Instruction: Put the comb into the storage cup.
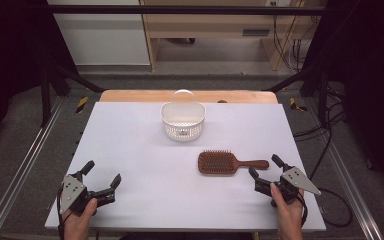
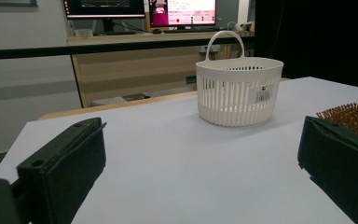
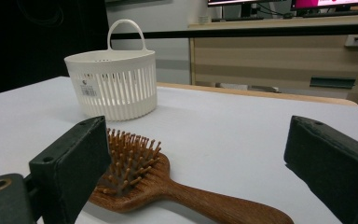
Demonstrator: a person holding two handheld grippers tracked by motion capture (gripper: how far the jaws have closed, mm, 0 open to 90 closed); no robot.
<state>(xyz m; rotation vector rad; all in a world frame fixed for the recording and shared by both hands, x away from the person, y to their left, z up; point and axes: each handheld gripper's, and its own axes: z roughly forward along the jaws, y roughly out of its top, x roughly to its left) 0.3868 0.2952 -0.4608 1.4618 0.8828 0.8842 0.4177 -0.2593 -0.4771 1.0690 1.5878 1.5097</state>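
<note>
Hairbrush waiting between my claws and the basket

Hairbrush (image 1: 219, 162), smooth brown wood with an oval head of upright bristles, lies flat on my matte white worktop (image 1: 140, 150), handle toward my right claw (image 1: 263, 166), which gapes wide and empty. My left claw (image 1: 101, 172) gapes too, holding nothing. Beyond stands a slotted white plastic basket (image 1: 183, 120).

**A lab recording station**

A white bench (image 1: 130, 150) stands inside a black frame (image 1: 190, 9) hung with dark curtains (image 1: 10, 50). Loose cables (image 1: 330, 125) trail on the grey floor at right. Lit monitors (image 2: 182, 11) sit on a far wooden desk (image 1: 205, 25).
</note>
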